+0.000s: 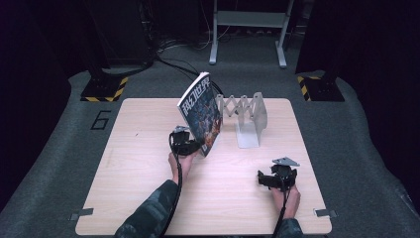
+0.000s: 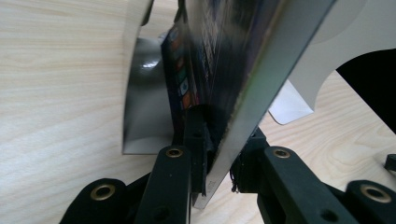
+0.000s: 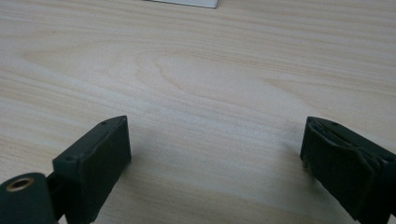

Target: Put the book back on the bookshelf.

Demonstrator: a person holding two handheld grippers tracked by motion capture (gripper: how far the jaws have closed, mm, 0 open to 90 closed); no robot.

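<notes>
Left gripper (image 1: 197,147): from where I sit it's clamped on the magazine's lower edge – in the left gripper view the two black jaws pinch the cover and pages from both sides, pads pressed right on the paper.

Magazine (image 1: 200,113): up off the table, tilted, cover facing me, just left of the rack and a bit nearer to me. Its top corner leans away from the rack. In the left gripper view the magazine (image 2: 233,70) runs edge-on up through the frame with the rack's white plates behind it.

Rack (image 1: 245,115): white expanding bookend thing, standing at the far middle of the table, zigzag links between its plates, flat base foot pointing my way. I can't tell if the magazine touches it.

Right gripper (image 1: 277,179): well to the near right of the rack, low over bare wood. Fingers spread wide – in the right gripper view the right gripper (image 3: 215,154) has nothing but tabletop between its jaws.

Table (image 1: 148,198): light wood; a sliver of the rack's base shows at the top edge of the right gripper view.
</notes>
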